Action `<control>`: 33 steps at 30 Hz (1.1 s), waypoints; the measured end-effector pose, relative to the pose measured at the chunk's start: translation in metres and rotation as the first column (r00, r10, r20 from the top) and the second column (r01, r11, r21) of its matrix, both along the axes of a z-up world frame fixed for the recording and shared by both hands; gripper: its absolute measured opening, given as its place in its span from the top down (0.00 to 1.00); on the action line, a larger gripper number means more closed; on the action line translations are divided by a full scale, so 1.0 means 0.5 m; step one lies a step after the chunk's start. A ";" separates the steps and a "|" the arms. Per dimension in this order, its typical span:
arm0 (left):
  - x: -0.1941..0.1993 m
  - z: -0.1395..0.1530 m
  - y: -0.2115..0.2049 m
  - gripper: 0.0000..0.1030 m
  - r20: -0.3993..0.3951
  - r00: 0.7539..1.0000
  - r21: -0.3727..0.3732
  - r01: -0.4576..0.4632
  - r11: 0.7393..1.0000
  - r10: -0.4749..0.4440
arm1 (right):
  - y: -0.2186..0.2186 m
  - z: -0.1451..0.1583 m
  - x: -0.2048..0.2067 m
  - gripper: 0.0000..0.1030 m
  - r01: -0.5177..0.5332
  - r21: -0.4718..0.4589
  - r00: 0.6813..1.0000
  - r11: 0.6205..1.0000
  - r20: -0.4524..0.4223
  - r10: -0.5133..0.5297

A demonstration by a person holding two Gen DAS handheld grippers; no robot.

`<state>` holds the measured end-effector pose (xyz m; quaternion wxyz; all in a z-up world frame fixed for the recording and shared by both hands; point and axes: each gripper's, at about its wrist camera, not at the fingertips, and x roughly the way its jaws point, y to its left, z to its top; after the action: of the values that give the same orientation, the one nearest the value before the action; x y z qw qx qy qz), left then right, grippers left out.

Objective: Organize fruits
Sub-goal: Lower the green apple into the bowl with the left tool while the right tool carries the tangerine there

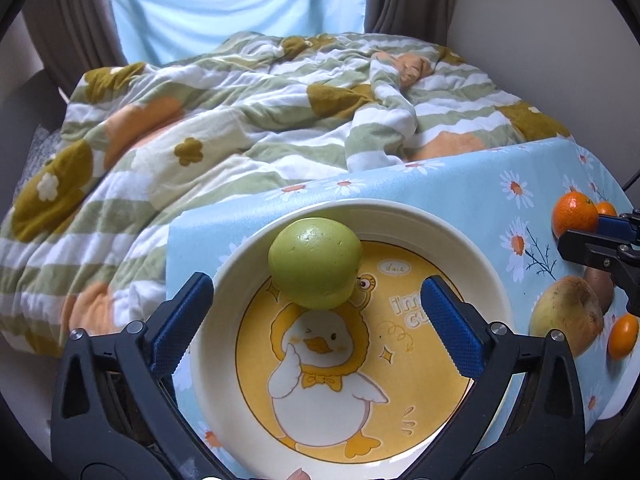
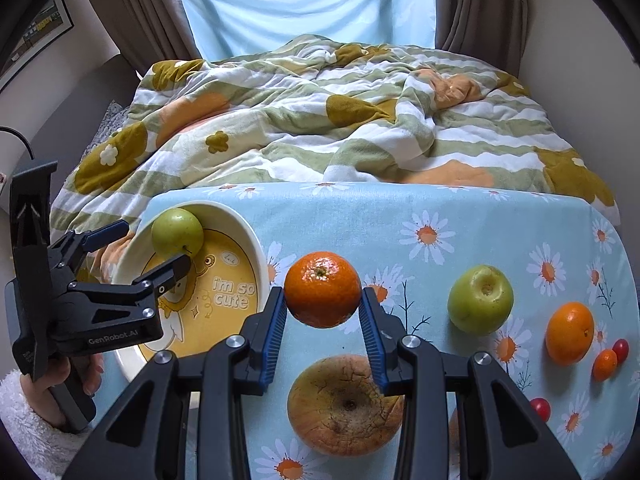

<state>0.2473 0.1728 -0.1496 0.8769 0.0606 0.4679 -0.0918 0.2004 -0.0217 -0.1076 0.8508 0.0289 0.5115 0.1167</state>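
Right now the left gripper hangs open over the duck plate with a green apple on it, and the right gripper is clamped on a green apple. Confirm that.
One thing is wrong: the right gripper is clamped on a tangerine, not a green apple, as the right wrist view shows. The rest stands: the left gripper hangs open over the duck plate, with a green apple on it.

One plate (image 2: 256, 248), the duck one, and that's our landmark. On it: one green apple (image 2: 177, 233). Right of the plate on the cloth: a second green apple (image 2: 480, 299), so two green. One big russet apple (image 2: 346, 404) right of the plate, nearest the camera. Oranges: three, the big one (image 2: 322, 289) beside the plate, another (image 2: 569, 332) far right, a tiny one (image 2: 605, 364) there too. Two cherry tomatoes (image 2: 621, 350), also far right.
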 end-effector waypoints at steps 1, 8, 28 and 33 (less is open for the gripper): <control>-0.006 0.004 0.001 0.00 0.000 1.000 -0.002 -0.005 1.000 0.005 | 0.000 0.002 0.002 0.67 -0.006 0.002 1.000 1.000 0.001 0.006; -0.058 0.033 0.019 0.00 -0.006 0.997 -0.011 -0.076 0.997 0.076 | 0.026 0.015 0.016 0.67 -0.103 0.010 0.995 0.995 0.015 0.103; -0.178 0.007 0.087 0.00 -0.048 0.974 0.008 -0.222 0.975 0.222 | 0.187 -0.063 0.068 0.67 -0.375 -0.015 0.926 0.927 -0.059 0.374; -0.190 -0.007 0.093 0.00 -0.058 0.971 0.004 -0.233 0.973 0.233 | 0.209 -0.086 0.074 0.67 -0.393 -0.047 0.919 0.918 -0.054 0.390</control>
<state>0.1524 0.2194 -0.1530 0.8677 0.0016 0.4970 0.0093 0.2373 0.0830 -0.1506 0.7996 -0.0957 0.5283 0.2691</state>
